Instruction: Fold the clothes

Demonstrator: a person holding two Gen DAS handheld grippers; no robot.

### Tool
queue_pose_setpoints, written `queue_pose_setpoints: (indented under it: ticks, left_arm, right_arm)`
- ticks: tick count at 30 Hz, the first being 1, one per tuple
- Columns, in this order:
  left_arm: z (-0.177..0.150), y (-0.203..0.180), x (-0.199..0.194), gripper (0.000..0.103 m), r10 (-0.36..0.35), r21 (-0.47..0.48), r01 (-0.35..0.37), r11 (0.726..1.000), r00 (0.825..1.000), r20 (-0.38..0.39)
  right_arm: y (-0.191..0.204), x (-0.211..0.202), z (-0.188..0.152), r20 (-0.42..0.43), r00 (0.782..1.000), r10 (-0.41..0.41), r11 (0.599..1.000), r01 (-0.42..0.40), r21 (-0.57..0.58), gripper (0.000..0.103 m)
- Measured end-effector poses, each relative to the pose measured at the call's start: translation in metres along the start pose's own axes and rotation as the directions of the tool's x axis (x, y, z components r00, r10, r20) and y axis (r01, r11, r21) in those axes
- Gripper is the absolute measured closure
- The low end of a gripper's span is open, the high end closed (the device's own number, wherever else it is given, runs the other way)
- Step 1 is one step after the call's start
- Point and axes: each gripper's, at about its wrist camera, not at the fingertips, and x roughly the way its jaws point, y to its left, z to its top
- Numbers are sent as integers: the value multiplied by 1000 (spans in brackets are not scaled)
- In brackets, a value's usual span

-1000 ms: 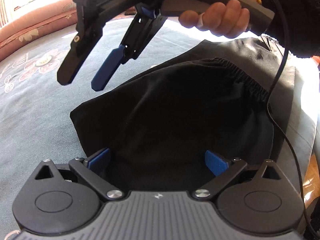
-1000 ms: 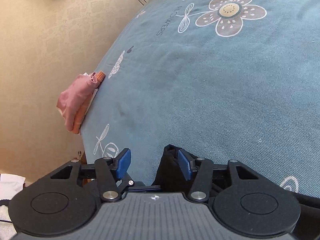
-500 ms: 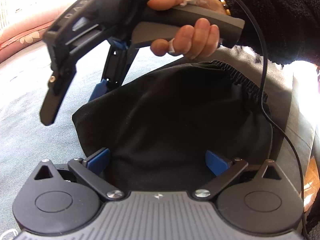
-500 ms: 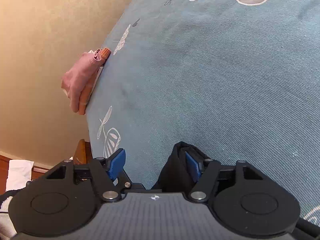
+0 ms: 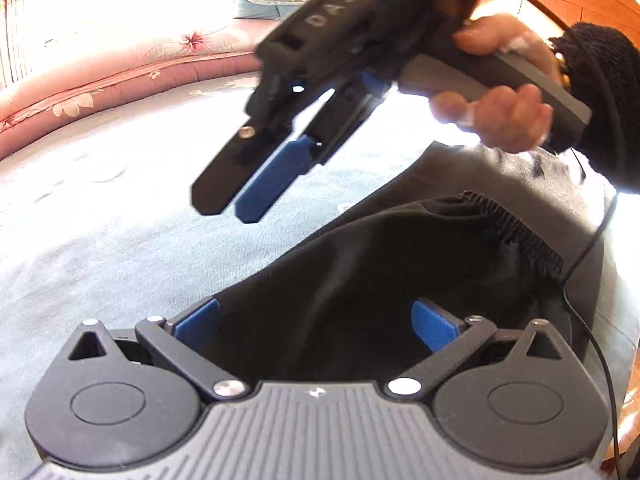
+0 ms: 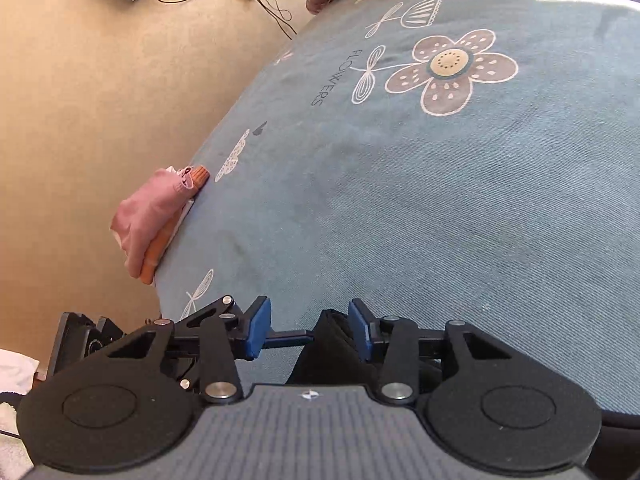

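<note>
In the left wrist view, the left gripper point(image 5: 314, 322) is seen spread wide over the black garment point(image 5: 380, 292), which lies on the blue bedspread point(image 5: 100, 240); its pads press nothing. The right gripper point(image 5: 236, 200) is held above, empty. In the right wrist view, its jaws have just been closing, black cloth point(image 6: 332, 344) beside one pad, ungripped.

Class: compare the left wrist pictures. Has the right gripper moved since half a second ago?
Yes. The right gripper, its jaws just closing with nothing between them, has risen off the black elastic-waisted garment edge and now hangs over the blue-grey flowered bedspread.
</note>
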Motion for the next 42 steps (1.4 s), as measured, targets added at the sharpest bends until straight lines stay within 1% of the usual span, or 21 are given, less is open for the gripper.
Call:
queue_pose_setpoints:
  ticks: [2,6,7,9,11,13,16,17,18,19,21,23,25,26,28,30,32,34,37,39,42]
  left_arm:
    - [-2,5,16,2,-22,-22,21,1000,999,-37]
    - [4,4,13,2,-7,4,7,1000,999,-53]
    - [7,-1,8,2,-9,-2,9,1000,999,-41]
    - [11,-5,-2,2,-47,5,47,999,999,-4]
    - [10,-13,-10,1,-96,25,96,995,995,14]
    - [9,-19,-3,1,-105,32,105,994,994,-11]
    - [5,-22,19,1,-98,-5,98,995,990,-99]
    - [5,-24,20,1,-91,7,92,996,990,-105]
    - [5,-26,20,1,-83,24,85,996,991,-106]
    - [6,-28,19,1,-75,31,79,996,990,-116]
    - [9,-34,9,1,-74,40,79,996,990,-121]
    - [10,-43,-4,1,-90,62,97,993,990,-105]
    - [9,-56,-10,1,-110,87,120,989,988,-105]
    - [8,-64,-11,1,-120,99,131,986,987,-110]
    - [3,-78,-6,1,-138,118,155,981,981,-139]
    - [-5,-90,5,1,-153,102,177,979,967,-202]
    - [-14,-109,5,1,-130,125,161,979,965,-228]
    - [-13,-121,-2,1,-140,155,179,972,962,-235]
    - [-9,-137,-13,1,-171,178,213,961,959,-225]
    - [-7,-147,-16,1,-169,186,213,959,959,-226]
    - [-10,-156,-14,1,-162,162,205,965,956,-245]
  right_arm:
    - [-9,-16,-15,29,999,-23,999,22,36,62]
    - [-25,-42,-44,79,990,-120,990,113,84,70]
    - [-26,-49,-49,105,987,-122,990,114,85,70]
    - [-23,-59,-58,141,988,-65,995,54,79,70]
    - [-19,-57,-65,139,990,-23,997,12,77,70]
    - [-20,-46,-71,106,994,-31,996,22,81,70]
    - [-38,-34,-79,83,991,-105,988,94,122,71]
    - [-48,-34,-84,81,988,-133,982,120,147,82]
    - [-54,-37,-87,92,987,-132,979,116,167,90]
    - [-60,-40,-90,103,986,-132,976,111,186,93]
    - [-58,-52,-95,138,982,-129,976,101,195,89]
    - [-46,-65,-98,181,975,-126,982,96,163,77]
    - [-38,-72,-101,206,973,-99,987,70,142,77]
    - [-35,-71,-101,204,974,-100,988,73,134,76]
    - [-36,-66,-104,169,976,-139,984,117,135,76]
    - [-40,-63,-109,145,971,-189,976,169,134,76]
    - [-38,-68,-117,147,949,-278,957,260,129,77]
    - [-28,-77,-123,169,945,-279,958,263,113,75]
    - [-1,-83,-134,202,954,-222,975,219,40,62]
    - [10,-73,-139,170,963,-207,978,210,1,61]
    - [6,-53,-147,99,961,-260,965,261,1,61]
